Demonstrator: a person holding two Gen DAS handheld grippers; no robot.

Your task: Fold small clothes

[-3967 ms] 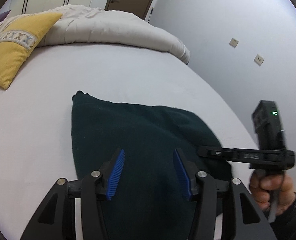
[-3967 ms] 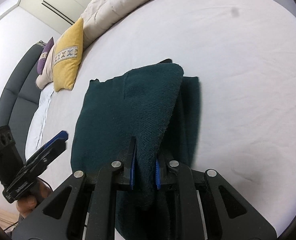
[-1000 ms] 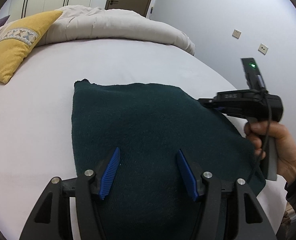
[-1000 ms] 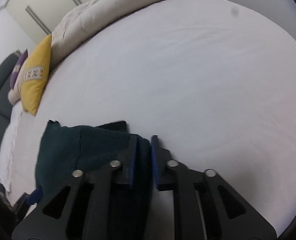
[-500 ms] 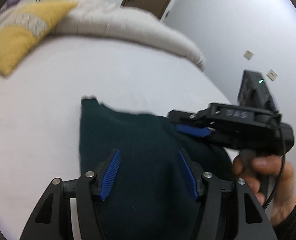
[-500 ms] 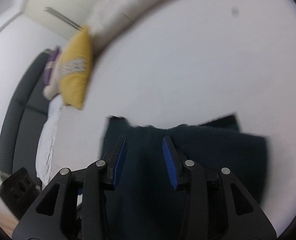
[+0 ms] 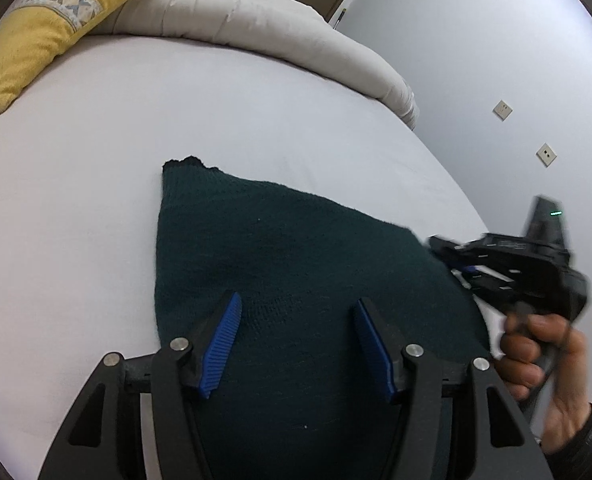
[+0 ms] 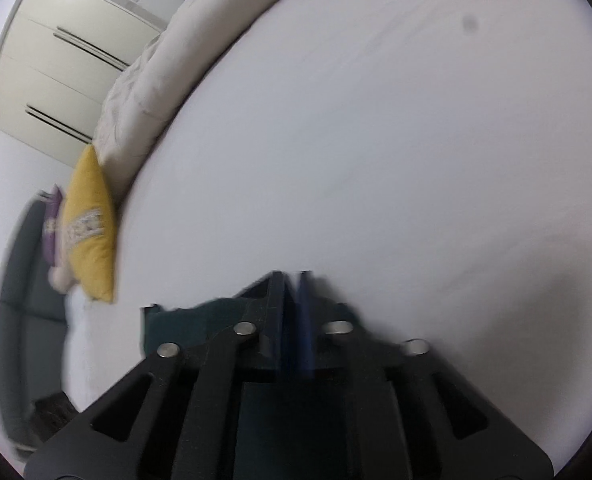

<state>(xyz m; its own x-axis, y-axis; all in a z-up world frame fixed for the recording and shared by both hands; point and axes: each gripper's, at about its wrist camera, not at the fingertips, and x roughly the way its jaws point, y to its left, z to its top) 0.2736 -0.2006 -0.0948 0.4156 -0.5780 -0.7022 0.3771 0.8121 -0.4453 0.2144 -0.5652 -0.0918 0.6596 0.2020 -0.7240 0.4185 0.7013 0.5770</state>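
On the white bed point(image 7: 96, 208), near the front edge, lies the dark green knit top point(image 7: 296, 272). It's flat w/ no sleeves sticking out, so it looks already folded at least once. Its far left corner has a small bumpy bit poking up. The right side slopes down toward the near right.

Over the near part of the top hangs the left gripper point(image 7: 297, 344). Its blue pads are wide apart & nothing is pinched btwn them; the cloth is just under it.

At the right edge of the top sits the right gripper point(image 7: 461, 270), held by a hand point(image 7: 543, 356). Its jaws have just been closing & now they are almost shut. From its own blurry camera the right gripper point(image 8: 294, 320) has dark green cloth at its tips, so I think it's pinching the edge of the top, but the blur makes that hard to be sure of.

So I'd say: one fold done, maybe a 2nd one starting from the right side. Left to do: bring that edge over & press it neat.

Farther off are a yellow pillow point(image 7: 44, 28) at far left & a puffy blanket point(image 7: 256, 24) along the far side.
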